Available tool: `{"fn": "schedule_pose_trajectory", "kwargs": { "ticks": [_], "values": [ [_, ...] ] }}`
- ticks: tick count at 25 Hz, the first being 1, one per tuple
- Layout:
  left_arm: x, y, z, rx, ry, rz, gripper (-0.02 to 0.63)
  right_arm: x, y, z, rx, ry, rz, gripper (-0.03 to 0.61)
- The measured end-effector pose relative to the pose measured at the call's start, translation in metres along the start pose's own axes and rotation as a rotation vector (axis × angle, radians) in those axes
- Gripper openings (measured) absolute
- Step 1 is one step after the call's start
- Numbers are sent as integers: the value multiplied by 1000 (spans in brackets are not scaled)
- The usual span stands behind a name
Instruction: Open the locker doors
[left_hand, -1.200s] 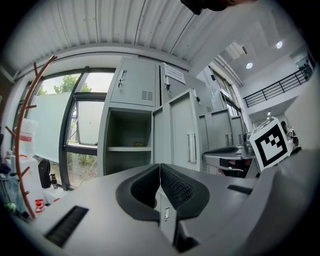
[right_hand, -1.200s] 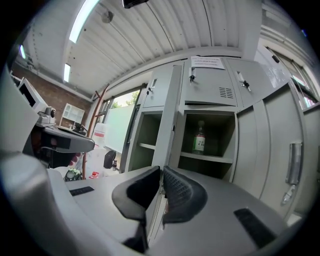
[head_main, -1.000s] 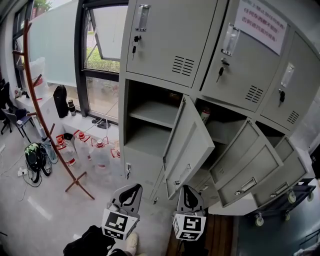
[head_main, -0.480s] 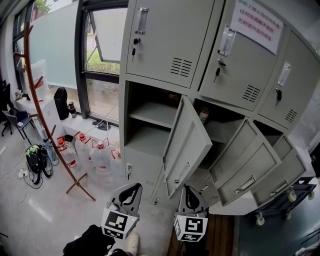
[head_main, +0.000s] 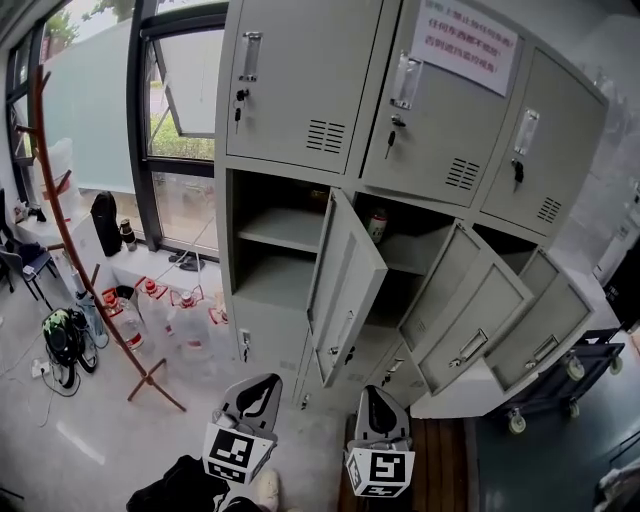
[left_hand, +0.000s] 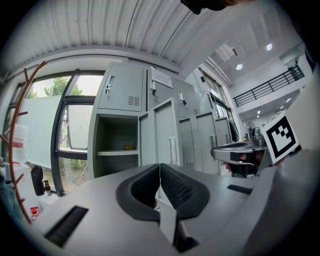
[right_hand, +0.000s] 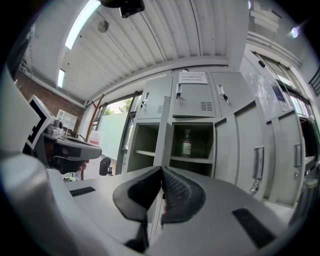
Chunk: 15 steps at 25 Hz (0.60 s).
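Grey metal lockers (head_main: 300, 90) fill the wall beside a tall dark-framed window (head_main: 180, 110), and at twelve o'clock three lower grey locker doors (head_main: 345, 290) hang open, upper ones closed. Down at six o'clock, left gripper (head_main: 258, 392) and right gripper (head_main: 375, 400) sit side by side, each with jaws pressed together on nothing.
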<state>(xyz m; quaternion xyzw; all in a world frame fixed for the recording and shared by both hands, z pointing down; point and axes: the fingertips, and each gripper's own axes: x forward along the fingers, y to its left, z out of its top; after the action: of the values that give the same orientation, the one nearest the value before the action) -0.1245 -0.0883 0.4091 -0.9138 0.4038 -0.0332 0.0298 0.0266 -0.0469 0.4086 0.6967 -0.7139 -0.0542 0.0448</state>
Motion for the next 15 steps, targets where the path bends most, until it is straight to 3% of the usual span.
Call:
{"fn": "schedule_pose_trajectory", "kwargs": {
  "ticks": [15],
  "values": [
    [-38,-61,-30,-3,38,-78,25,-89,-2,-44,39,44,-66,17]
  ]
}}
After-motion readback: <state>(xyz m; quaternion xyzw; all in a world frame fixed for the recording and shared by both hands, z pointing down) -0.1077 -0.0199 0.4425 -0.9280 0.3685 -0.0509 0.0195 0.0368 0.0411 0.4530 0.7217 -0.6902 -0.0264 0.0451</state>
